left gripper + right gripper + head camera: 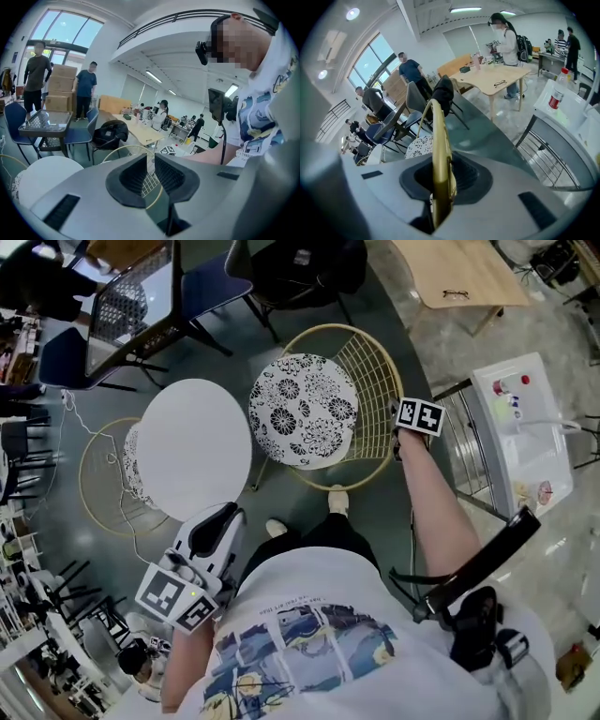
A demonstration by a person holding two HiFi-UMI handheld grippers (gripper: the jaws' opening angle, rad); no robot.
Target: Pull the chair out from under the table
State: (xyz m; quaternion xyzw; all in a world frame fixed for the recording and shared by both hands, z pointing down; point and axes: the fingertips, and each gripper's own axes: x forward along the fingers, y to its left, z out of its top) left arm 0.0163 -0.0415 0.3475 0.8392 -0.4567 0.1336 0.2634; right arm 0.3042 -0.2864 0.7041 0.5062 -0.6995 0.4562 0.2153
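The left tool (151, 161) is closest, low down by the person's body. Its two jaws are only a tiny bit apart. Nothing is between them, and it touches nothing. Through the thin gap you can see only some gold wire far away.

The right tool (440, 176) is at the end of the person's reaching arm (441, 512). Its jaws are pressed onto the thin gold rim (439, 136) of the chair's back. The rim stands up straight between the pads.

The chair (302, 411) stands on the gray-green floor (384, 306) in front of the person. It has a round seat pad with black and white flowers and a gold wire back. It is out in the open, just to the right of the round white bench (194, 448). The seat edge and the bench top are very close, and I cannot tell if they touch.

A second chair (98, 474) is on the bench's left side, and part of it is hidden under the bench top.

In the head view, the marker cube (419, 415) covers the right tool's jaws. The held chair's legs are mostly hidden under its seat. A white cart (534, 456) stands farther right. The people far off in the room are too small to make out well.
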